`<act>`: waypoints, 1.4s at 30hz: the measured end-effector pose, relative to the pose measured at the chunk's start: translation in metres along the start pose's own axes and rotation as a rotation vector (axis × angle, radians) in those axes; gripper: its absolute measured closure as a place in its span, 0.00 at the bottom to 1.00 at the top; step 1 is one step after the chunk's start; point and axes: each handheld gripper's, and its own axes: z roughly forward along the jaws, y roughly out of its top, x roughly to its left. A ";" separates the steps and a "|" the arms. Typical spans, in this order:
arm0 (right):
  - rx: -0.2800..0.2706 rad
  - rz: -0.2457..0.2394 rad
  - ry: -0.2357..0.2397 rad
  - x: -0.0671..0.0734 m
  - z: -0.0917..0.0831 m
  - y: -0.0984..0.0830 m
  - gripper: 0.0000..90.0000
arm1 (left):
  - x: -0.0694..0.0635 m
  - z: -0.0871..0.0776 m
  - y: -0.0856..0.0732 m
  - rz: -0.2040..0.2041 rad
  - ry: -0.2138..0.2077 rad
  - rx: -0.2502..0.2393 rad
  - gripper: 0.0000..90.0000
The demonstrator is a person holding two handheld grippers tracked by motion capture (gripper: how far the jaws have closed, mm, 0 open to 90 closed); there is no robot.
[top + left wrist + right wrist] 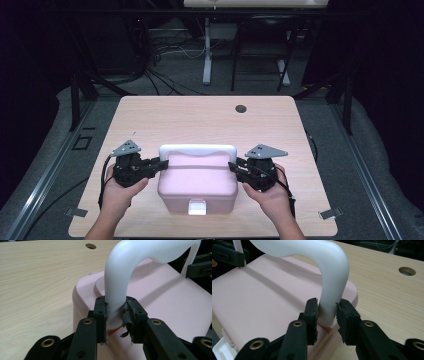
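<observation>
1. Pink plastic box [198, 184] sits on the near middle of the pale wooden surface [150, 120], its white clasp [197, 207] facing the person.
2. A white handle [197, 149] arches upright over the box's far edge, from one side to the other.
3. The left tool [159, 165] is clamped on the handle's left foot; in the left gripper view, both pads [102, 312] press the white plastic.
4. The right tool [236, 167] grips the handle's right foot likewise, pads [312, 312] tight against it.
5. A round hole [241, 108] lies in the surface, well beyond the box.
</observation>
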 end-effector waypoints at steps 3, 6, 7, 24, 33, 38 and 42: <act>-0.005 0.000 0.002 0.000 -0.002 -0.001 0.80 | 0.000 -0.001 -0.001 0.008 0.002 -0.001 0.81; -0.004 0.001 0.005 0.001 -0.003 -0.001 0.81 | -0.002 -0.002 -0.001 0.006 0.002 0.006 0.81; -0.004 0.001 0.005 0.001 -0.003 -0.001 0.81 | -0.002 -0.002 -0.001 0.006 0.002 0.006 0.81; -0.015 0.008 0.038 0.006 -0.018 0.003 0.82 | -0.006 -0.013 0.004 0.010 -0.020 -0.007 0.81; -0.044 0.019 0.037 0.006 -0.022 0.007 0.82 | -0.007 -0.016 0.010 0.009 -0.024 -0.021 0.81; -0.051 0.021 0.040 0.005 -0.023 0.009 0.82 | -0.007 -0.018 0.012 0.008 -0.027 -0.023 0.81; -0.061 0.027 0.045 0.004 -0.022 0.011 0.82 | -0.005 -0.018 0.015 -0.004 -0.038 -0.028 0.81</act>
